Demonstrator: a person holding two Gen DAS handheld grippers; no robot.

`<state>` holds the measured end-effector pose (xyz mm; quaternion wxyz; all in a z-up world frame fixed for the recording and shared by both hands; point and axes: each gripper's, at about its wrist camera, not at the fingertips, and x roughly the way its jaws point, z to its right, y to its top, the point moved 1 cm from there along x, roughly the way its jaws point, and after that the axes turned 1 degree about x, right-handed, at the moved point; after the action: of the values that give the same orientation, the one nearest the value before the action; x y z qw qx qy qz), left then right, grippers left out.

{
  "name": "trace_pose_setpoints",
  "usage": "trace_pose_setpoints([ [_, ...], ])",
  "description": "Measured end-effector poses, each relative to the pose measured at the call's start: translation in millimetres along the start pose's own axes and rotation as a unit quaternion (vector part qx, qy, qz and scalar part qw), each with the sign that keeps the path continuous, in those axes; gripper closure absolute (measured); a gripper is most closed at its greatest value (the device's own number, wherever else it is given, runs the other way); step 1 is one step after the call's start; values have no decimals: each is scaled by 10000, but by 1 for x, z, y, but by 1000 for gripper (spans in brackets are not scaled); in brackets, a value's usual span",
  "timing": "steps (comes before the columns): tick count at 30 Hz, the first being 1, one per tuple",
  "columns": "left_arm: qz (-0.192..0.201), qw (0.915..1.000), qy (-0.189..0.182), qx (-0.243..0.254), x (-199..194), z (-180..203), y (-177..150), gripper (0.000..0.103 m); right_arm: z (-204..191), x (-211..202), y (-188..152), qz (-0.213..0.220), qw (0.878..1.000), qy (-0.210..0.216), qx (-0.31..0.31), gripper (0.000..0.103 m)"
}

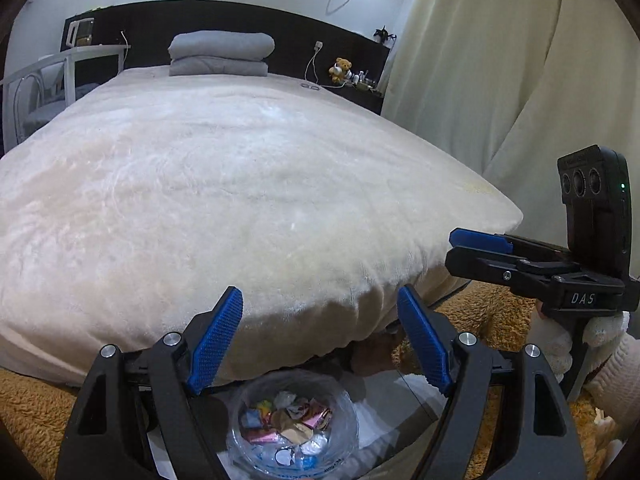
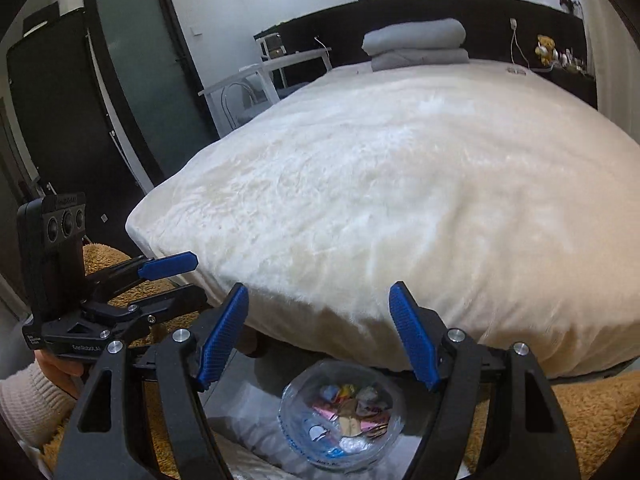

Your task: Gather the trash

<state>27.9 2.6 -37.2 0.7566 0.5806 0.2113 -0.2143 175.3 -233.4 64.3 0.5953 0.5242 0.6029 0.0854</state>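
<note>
A clear plastic bag (image 1: 292,424) stands with its mouth open on the floor at the foot of the bed, holding several crumpled coloured wrappers. In the left wrist view it lies low between and below the fingers of my left gripper (image 1: 320,340), which is open and empty. My right gripper (image 1: 452,249) shows at the right of that view, held by a gloved hand, jaws apart. In the right wrist view the bag (image 2: 344,412) sits below my right gripper (image 2: 320,332), open with nothing in it. My left gripper (image 2: 198,276) is at the left, also open.
A wide bed with a cream fleece cover (image 1: 240,200) fills the view ahead, with a folded grey blanket (image 1: 220,54) at its head. A brown shaggy rug (image 2: 592,412) covers the floor. A cream curtain (image 1: 500,60) hangs at the right; a dark door (image 2: 136,60) and a white chair (image 2: 240,96) stand at the left.
</note>
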Motion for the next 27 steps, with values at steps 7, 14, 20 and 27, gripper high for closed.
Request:
trace_pose_setpoints([
  [7, 521, 9984, 203, -12, -20, -9, 8, 25, 2, -25, 1, 626, 9968, -352, -355, 25],
  [14, 800, 9959, 417, 31, -28, -9, 11, 7, 4, -27, -5, 902, 9933, -572, -447, 5],
  [20, 854, 9945, 582, 171, -28, -6, 11, 7, 3, -24, -6, 943, 9922, -597, -553, 5],
  [27, 874, 9938, 619, 285, -28, -3, 9, 7, -5, -22, -7, 1035, 9896, -618, -780, 5],
])
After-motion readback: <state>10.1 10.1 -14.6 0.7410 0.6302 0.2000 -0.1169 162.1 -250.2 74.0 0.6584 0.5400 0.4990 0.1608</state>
